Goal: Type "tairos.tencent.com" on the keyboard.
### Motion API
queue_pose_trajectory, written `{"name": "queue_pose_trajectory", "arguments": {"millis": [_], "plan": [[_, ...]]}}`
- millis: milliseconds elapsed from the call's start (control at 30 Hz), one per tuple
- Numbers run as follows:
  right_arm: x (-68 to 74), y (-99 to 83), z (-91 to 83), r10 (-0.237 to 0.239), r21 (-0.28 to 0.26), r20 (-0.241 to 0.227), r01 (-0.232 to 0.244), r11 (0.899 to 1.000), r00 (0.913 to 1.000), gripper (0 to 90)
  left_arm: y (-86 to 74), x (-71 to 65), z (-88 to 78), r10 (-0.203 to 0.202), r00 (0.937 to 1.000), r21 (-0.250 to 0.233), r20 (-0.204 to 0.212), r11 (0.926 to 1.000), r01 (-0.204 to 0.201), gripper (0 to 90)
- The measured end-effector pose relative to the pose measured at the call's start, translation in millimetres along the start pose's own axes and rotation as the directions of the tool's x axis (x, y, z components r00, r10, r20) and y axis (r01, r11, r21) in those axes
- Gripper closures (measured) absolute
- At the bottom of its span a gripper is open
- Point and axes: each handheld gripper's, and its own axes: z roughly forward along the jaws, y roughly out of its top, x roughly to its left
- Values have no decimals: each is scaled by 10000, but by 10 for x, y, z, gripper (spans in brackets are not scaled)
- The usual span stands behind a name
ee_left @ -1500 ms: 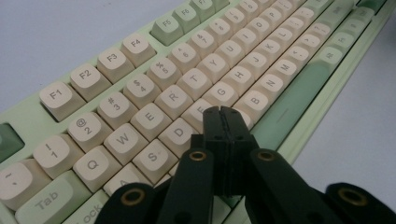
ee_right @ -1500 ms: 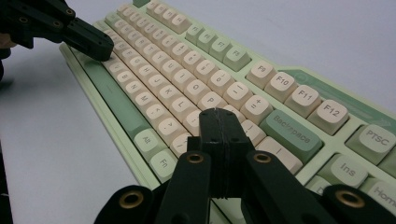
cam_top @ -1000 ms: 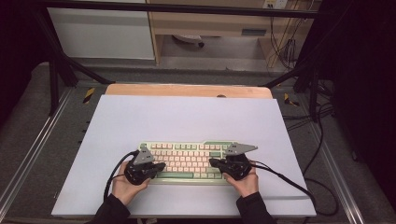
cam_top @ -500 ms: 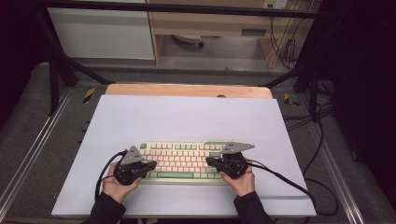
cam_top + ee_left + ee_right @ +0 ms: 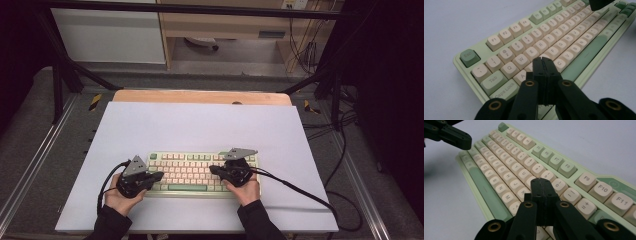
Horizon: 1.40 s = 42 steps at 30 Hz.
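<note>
High view: I am holding my left claw [image 5: 152,176] at the left end of the mechanical keyboard [image 5: 192,171] and my right claw [image 5: 216,170] over its right half; the keyboard is lying near the front edge of the desk [image 5: 200,125].
Change since a second ago: my left hand [image 5: 120,197] is sitting farther left and lower, off the keys toward the keyboard's corner; the right one is barely shifting. I judge I am repositioning between key presses.
Left claw view: my left claw [image 5: 543,65] is pressed fully together, holding nothing, its tip hovering over the A and S keys.
Right claw view: my right claw [image 5: 542,186] is likewise clamped tight and empty, pointing at the keys beside the O key [image 5: 559,185].
</note>
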Motion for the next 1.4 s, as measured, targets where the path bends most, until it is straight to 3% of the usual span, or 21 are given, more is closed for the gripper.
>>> {"name": "queue_pose_trajectory", "arguments": {"millis": [400, 667, 1067, 1400], "plan": [[27, 26, 239, -30, 388, 157, 24, 9992, 9999, 900, -3, 2, 1, 4, 10000, -2, 10, 10000, -4, 897], [24, 9, 251, -170, 596, 287, 153, 9981, 9994, 900, 1, 3, -6, -4, 10000, -33, -2, 10000, 4, 897], [146, 28, 116, -367, 141, -295, 372, 9992, 9989, 900, -6, 4, 8, -6, 10000, 22, -10, 10000, 6, 897], [264, 34, 169, -590, 187, -570, 602, 9980, 9966, 900, -8, 9, 7, -25, 10000, 7, -26, 10000, 25, 897]]}}
